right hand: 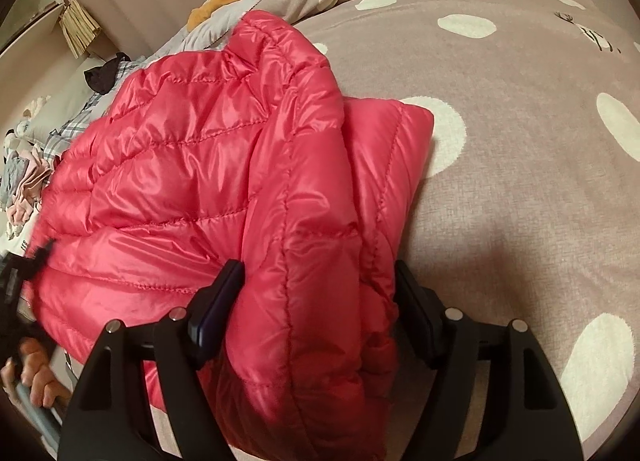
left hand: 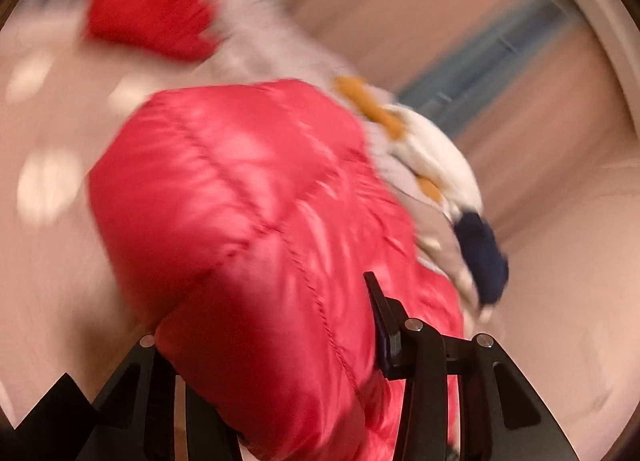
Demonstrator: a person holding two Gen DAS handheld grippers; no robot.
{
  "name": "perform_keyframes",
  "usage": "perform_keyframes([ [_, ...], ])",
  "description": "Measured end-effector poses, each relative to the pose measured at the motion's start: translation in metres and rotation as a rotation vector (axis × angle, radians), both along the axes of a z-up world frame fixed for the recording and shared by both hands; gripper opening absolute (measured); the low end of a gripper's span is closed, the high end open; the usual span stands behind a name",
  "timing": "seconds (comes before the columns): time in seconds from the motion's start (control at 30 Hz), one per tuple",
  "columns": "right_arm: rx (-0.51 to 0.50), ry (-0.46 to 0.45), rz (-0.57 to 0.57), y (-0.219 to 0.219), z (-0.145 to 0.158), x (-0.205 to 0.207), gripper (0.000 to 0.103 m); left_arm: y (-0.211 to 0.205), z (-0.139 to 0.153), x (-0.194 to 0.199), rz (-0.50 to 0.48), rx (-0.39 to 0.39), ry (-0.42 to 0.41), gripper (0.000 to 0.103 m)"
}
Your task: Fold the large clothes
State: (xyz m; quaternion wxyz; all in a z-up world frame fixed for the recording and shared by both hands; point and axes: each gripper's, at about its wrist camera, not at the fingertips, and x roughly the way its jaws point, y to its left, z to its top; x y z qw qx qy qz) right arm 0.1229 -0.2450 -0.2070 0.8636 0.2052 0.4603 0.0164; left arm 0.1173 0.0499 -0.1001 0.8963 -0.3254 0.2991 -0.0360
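A shiny red quilted down jacket [right hand: 224,165] lies partly folded on a mauve polka-dot bedspread [right hand: 520,141]. My right gripper [right hand: 320,301] is shut on a thick bunch of the jacket at its near edge, with one finger on each side of the bundle. In the blurred left wrist view the same jacket [left hand: 248,197] fills the middle. My left gripper [left hand: 264,325] is shut on it; its right finger [left hand: 380,309] shows and the left finger is hidden under the fabric. The left hand and gripper also show in the right wrist view [right hand: 28,269] at the jacket's left edge.
White, orange and dark navy clothes [left hand: 432,157] lie beyond the jacket. A pile of plaid and pastel clothes [right hand: 36,149] sits at the left. A second red patch [left hand: 148,9] shows far off, blurred. A straw broom [right hand: 78,27] leans by the wall.
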Motion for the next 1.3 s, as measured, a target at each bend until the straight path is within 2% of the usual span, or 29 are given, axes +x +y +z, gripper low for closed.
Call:
perform_keyframes([
  [0.07,-0.001,0.002,-0.005,-0.001,0.0,0.0,0.073,-0.026,0.018,-0.006,-0.124,0.04,-0.081,0.045],
  [0.1,-0.002,0.005,-0.01,-0.002,0.0,0.0,0.073,-0.036,0.023,-0.008,-0.199,0.023,-0.107,0.049],
  [0.17,0.001,0.006,-0.018,-0.004,0.0,0.0,0.072,-0.048,0.025,-0.009,-0.33,-0.067,-0.14,0.056],
  [0.27,0.011,0.008,-0.03,-0.006,0.0,0.0,0.072,-0.063,0.016,-0.007,-0.501,-0.261,-0.18,0.066],
  [0.33,0.03,0.006,-0.029,-0.01,-0.001,-0.002,0.071,-0.072,0.008,-0.004,-0.539,-0.311,-0.167,0.067],
  [0.47,0.09,0.005,-0.01,-0.023,-0.003,-0.004,0.069,-0.109,0.01,-0.002,-0.59,-0.107,-0.104,0.068],
  [0.53,0.121,0.008,-0.01,-0.029,-0.003,-0.006,0.067,-0.124,0.009,-0.003,-0.619,-0.079,-0.106,0.071],
  [0.63,0.164,0.011,-0.029,-0.04,-0.003,-0.011,0.065,-0.14,0.001,0.001,-0.67,-0.101,-0.093,0.072],
  [0.67,0.177,0.014,-0.042,-0.045,-0.002,-0.013,0.065,-0.147,-0.002,0.002,-0.684,-0.076,-0.077,0.072],
  [0.8,0.194,0.008,-0.135,-0.072,0.007,-0.029,0.069,-0.186,-0.007,0.004,-0.728,0.112,-0.056,0.074],
  [0.97,0.157,-0.061,-0.244,-0.103,0.031,-0.058,0.073,-0.222,-0.023,0.006,-0.755,0.19,-0.033,0.075],
  [1.07,0.156,-0.118,-0.291,-0.118,0.046,-0.078,0.075,-0.244,-0.028,0.002,-0.778,0.291,-0.036,0.077],
  [1.17,0.185,-0.171,-0.305,-0.127,0.059,-0.093,0.077,-0.264,-0.031,-0.006,-0.785,0.36,-0.044,0.086],
  [1.3,0.272,-0.265,-0.271,-0.123,0.072,-0.102,0.087,-0.276,-0.029,-0.013,-0.779,0.395,-0.051,0.089],
])
